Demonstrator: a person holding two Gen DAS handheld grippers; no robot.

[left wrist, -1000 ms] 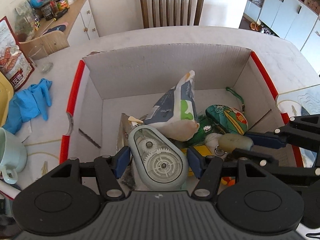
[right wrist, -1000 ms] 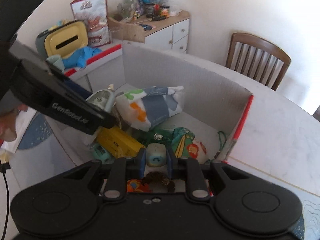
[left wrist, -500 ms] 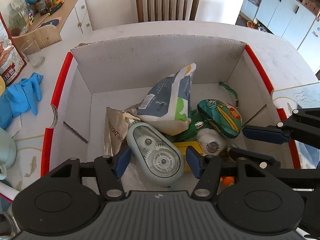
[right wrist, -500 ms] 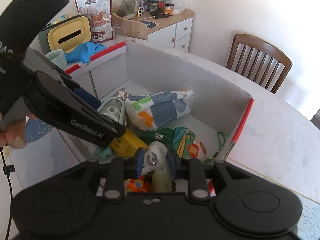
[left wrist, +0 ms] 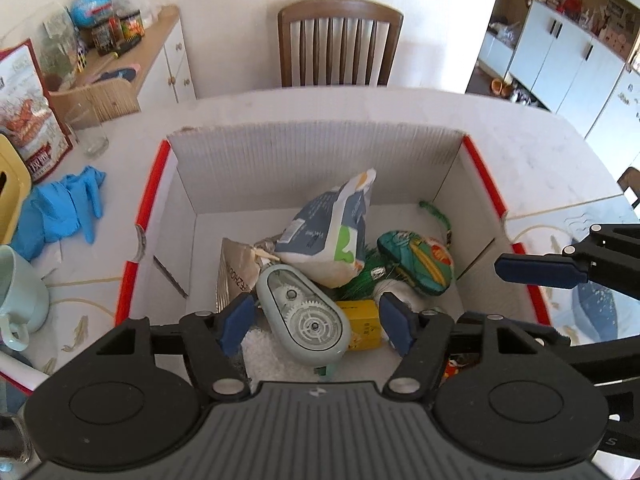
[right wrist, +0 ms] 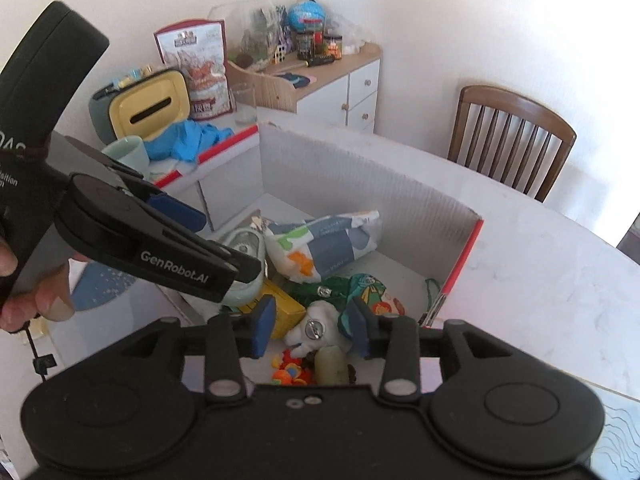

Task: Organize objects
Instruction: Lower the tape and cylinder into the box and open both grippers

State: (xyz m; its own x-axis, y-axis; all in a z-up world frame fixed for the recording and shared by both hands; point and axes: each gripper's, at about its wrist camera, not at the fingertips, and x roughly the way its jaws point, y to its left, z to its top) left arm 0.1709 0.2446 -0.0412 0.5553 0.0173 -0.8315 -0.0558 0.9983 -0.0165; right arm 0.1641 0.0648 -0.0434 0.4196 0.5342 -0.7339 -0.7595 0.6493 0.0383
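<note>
A white cardboard box with red rims holds several items: a pale green correction-tape dispenser, a printed snack bag, a silver packet, a yellow box and a green patterned pouch. My left gripper is open above the box, and the dispenser lies in the box below it. My right gripper is open above a white plush keychain and a pale oval piece. It holds nothing.
Left of the box lie blue gloves, a mint cup, a drinking glass and a red snack bag. A wooden chair stands behind the table. A sideboard with jars stands at the wall.
Both grippers have opened and risen away from the box. The left let go of the dispenser. The right let go of the small pale piece, which now lies in the box.
</note>
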